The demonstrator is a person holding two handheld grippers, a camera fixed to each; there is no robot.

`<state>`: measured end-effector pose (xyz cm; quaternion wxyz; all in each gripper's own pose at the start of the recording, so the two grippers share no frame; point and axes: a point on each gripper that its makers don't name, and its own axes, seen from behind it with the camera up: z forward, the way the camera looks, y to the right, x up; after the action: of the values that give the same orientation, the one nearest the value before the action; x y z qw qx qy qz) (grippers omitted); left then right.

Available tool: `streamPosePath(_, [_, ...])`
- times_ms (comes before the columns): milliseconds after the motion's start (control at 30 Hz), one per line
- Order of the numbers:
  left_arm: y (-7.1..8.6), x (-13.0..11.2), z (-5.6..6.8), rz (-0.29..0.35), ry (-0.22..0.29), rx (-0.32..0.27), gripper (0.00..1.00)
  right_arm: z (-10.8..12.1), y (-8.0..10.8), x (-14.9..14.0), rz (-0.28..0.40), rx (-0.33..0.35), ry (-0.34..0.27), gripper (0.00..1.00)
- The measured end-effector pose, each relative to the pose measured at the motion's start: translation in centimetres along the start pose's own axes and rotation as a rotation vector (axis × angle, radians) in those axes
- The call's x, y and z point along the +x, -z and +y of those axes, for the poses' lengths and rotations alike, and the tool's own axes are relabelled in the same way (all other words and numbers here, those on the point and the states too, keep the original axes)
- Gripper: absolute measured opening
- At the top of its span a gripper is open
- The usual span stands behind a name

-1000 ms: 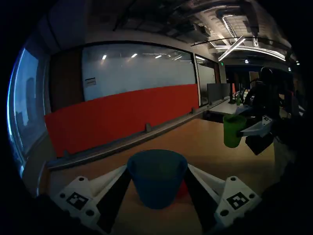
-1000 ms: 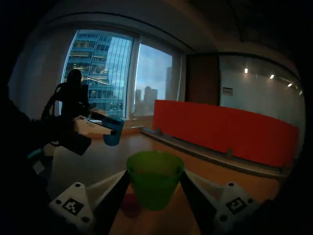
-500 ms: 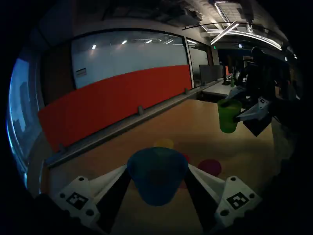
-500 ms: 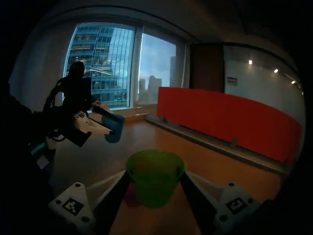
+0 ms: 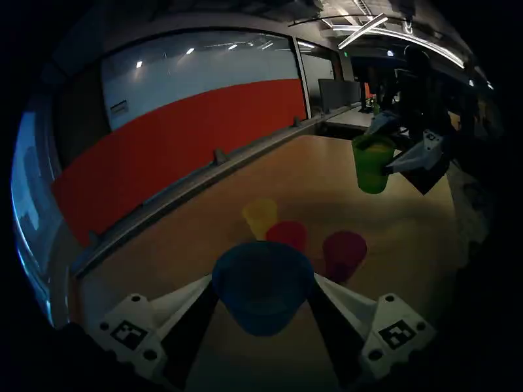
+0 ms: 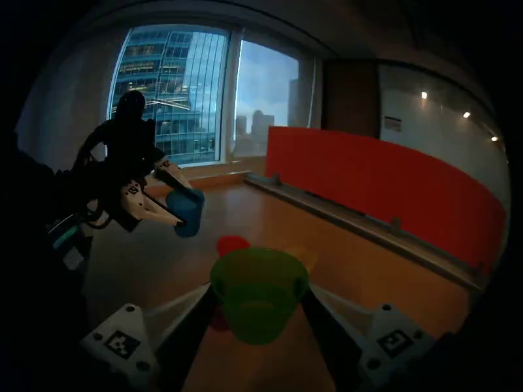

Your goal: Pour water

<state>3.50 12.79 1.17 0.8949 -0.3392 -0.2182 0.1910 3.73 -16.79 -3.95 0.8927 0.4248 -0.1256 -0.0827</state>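
In the left gripper view, the left gripper (image 5: 263, 282) has its jaws clenched on an upright blue cup (image 5: 263, 310) held above the tabletop (image 5: 418, 222). Beyond it, a yellow cup (image 5: 260, 217), a red cup (image 5: 286, 234) and a magenta cup (image 5: 344, 251) stand close together. At the far right, the right gripper (image 5: 386, 166) carries a green cup (image 5: 370, 171). In the right gripper view, that gripper's jaws grasp the green cup near, with the blue cup raised at far left, well apart. Which cup holds water I cannot tell. To pour well, bring the rims together first, keep the receiving cup level, and tip slowly.
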Motion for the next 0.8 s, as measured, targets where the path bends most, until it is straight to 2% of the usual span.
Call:
streamPosePath(567, [-2.9, -5.5, 2.3, -0.161, -0.024, -0.097, 0.87, -0.1, -1.3, -3.1, -0.078, 0.019, -0.002, 0.89])
streamPosePath(800, [-4.1, -7.1, 3.1, -0.189, -0.020, -0.136, 0.87, -0.1, -2.0, -4.9, -0.113, 0.023, -0.004, 0.89])
